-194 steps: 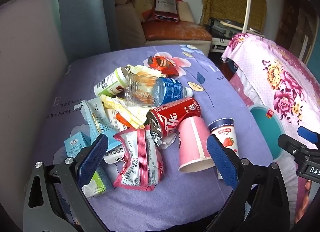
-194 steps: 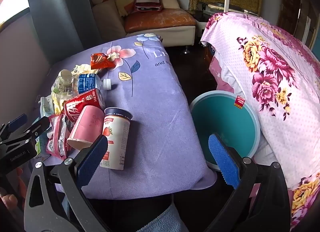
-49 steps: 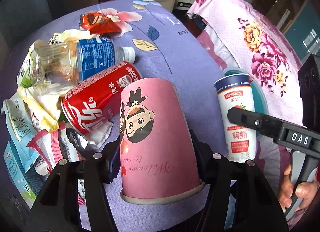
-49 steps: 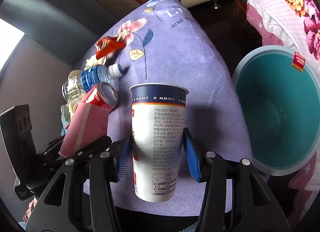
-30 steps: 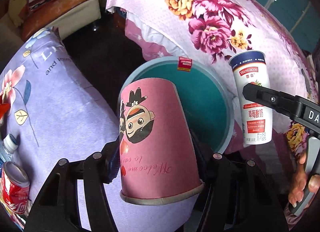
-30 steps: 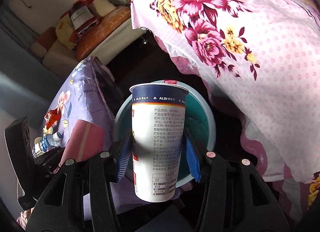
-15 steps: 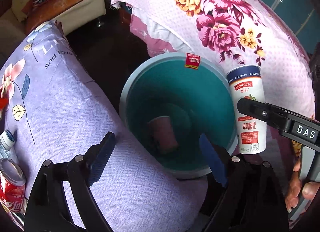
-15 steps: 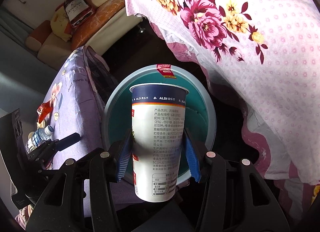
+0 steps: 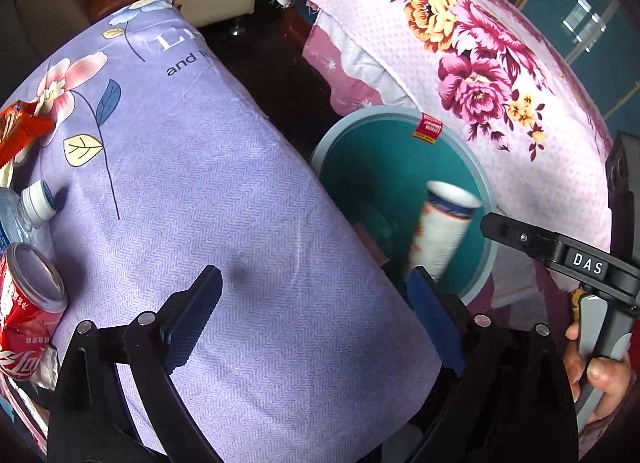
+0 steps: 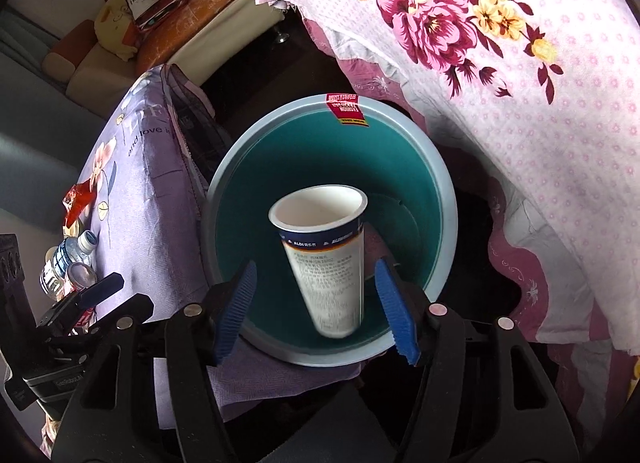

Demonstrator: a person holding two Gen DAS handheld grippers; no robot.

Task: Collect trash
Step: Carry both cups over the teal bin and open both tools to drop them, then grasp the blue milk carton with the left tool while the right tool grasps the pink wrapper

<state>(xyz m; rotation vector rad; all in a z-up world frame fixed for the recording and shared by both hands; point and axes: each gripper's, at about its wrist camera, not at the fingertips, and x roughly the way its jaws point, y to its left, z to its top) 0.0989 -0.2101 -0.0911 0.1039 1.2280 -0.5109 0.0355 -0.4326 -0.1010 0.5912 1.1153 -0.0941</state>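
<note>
My right gripper (image 10: 316,303) is open above the teal bin (image 10: 436,175). The white yogurt cup (image 10: 326,259) is loose between the fingers, blurred, falling into the bin; it also shows in the left wrist view (image 9: 444,231). My left gripper (image 9: 316,315) is open and empty over the purple table's near right edge, beside the teal bin (image 9: 486,199). The pink cup (image 9: 372,241) lies partly hidden inside the bin. A red cola can (image 9: 28,303) and a water bottle (image 9: 28,211) lie at the table's left.
An orange wrapper (image 9: 20,129) lies at the far left of the purple cloth (image 9: 224,191). A pink floral bedspread (image 9: 492,47) borders the bin on the right. A sofa (image 10: 176,23) stands at the back. The right gripper's body (image 9: 580,263) shows beside the bin.
My right gripper has opened and let go of the yogurt cup, which drops into the bin. My left gripper has moved back over the table, away from the bin.
</note>
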